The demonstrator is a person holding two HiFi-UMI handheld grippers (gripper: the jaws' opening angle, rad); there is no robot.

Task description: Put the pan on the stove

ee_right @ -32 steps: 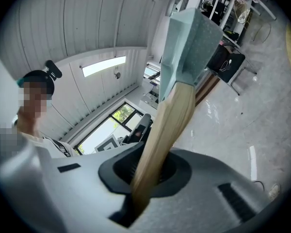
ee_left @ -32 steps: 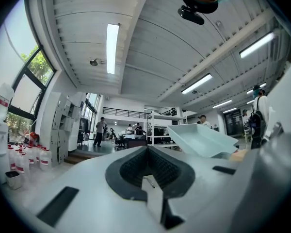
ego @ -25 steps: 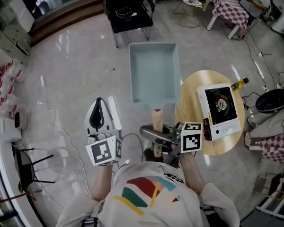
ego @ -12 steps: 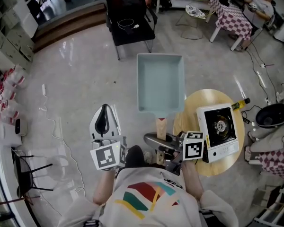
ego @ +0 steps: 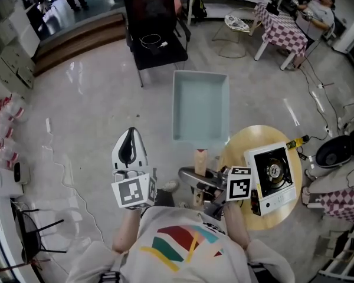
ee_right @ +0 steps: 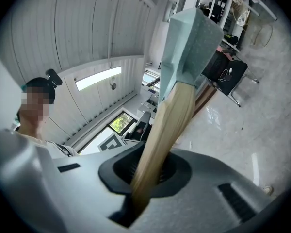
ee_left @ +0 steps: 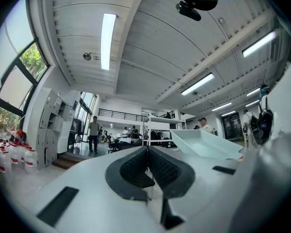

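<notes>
A pale teal rectangular pan [ego: 200, 106] hangs in the air in front of the person, above the floor. Its wooden handle [ego: 200, 158] runs back into my right gripper [ego: 196, 178], which is shut on it. In the right gripper view the handle [ee_right: 165, 130] passes between the jaws of the right gripper [ee_right: 148, 178] and the pan [ee_right: 186, 38] rises beyond. A white one-burner stove [ego: 273, 175] lies on a round wooden table [ego: 236, 152], to the right of the pan. My left gripper [ego: 128, 145] is shut and empty; in its own view the left gripper [ee_left: 147, 164] shows the pan [ee_left: 203, 142] to its right.
A small bottle [ego: 296, 142] lies at the table's far edge. A black chair [ego: 153, 31] with a white cable on it stands beyond the pan. Checkered tables [ego: 283, 28] and a black pot [ego: 336, 149] are at the right. A cable trails over the floor at the left.
The head view has shifted, so the chair and far room show more. The pan stays in the right gripper, a little further right, and the table with the stove sits closer below it.
</notes>
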